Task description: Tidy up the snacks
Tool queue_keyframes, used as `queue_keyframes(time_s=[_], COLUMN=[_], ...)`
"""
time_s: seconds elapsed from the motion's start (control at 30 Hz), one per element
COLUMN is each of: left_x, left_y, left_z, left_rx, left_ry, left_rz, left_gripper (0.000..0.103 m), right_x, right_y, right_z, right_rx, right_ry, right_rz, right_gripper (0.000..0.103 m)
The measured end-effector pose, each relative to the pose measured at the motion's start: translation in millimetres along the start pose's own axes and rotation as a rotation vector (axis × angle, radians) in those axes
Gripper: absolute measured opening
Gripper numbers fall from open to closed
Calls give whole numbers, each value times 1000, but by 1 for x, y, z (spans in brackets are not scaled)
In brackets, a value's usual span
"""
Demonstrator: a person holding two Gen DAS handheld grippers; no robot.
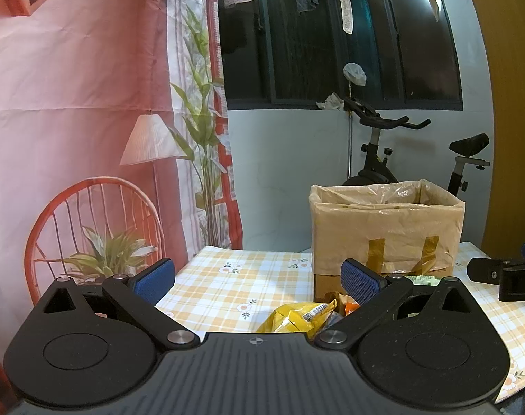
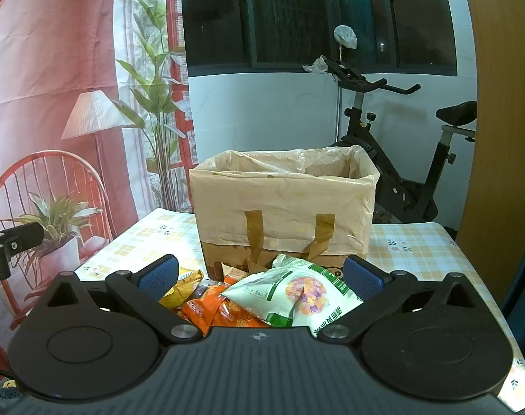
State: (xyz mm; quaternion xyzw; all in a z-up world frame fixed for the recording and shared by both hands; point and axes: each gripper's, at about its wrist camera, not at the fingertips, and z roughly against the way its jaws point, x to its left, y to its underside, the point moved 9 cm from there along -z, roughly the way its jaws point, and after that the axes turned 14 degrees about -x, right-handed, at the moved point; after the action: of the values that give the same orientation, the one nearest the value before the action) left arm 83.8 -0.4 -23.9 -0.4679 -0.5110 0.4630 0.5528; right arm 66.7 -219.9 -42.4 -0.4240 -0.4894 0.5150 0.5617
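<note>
A cardboard box lined with a tan plastic bag (image 2: 283,204) stands on the checked tablecloth (image 2: 148,238); the left wrist view shows the same box (image 1: 387,228) at the right. In front of it lies a pile of snack packets: a white and green bag (image 2: 297,294), orange packets (image 2: 210,311) and a yellow bag (image 2: 183,283). My right gripper (image 2: 260,276) is open above the pile, holding nothing. My left gripper (image 1: 257,280) is open too, with the yellow bag (image 1: 297,318) just below its right finger.
An exercise bike (image 2: 401,159) stands behind the table by a dark window. A printed backdrop with a red chair and plants (image 1: 89,173) hangs at the left. The other gripper's black body (image 1: 504,278) shows at the right edge of the left wrist view.
</note>
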Motion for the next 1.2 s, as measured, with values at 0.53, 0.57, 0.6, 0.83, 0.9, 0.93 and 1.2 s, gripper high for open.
queue_keyframes(time_s=[0.53,0.57,0.6,0.83,0.9,0.93,1.2], left_x=[0,0,0,0,0,0,0], left_y=[0,1,1,1,1,1,3], left_z=[0,0,0,0,0,0,0], left_rx=[-1,-1,-1,-1,0,0,3], left_ry=[0,1,0,2,2,1,0], left_rz=[1,1,1,1,1,2,5], left_gripper=[103,103,103,103,103,103,103], right_x=[0,0,0,0,1,2,2], right_y=[0,0,0,0,1,1,2], right_z=[0,1,0,1,-1,-1,-1], right_rx=[1,1,1,2,3,3,4], right_ry=[-1,-1,-1,-2,-2,-2,-2], right_rz=[-1,-1,-1,-1,-1,-1,-1], right_gripper=[103,103,103,103,103,103,103])
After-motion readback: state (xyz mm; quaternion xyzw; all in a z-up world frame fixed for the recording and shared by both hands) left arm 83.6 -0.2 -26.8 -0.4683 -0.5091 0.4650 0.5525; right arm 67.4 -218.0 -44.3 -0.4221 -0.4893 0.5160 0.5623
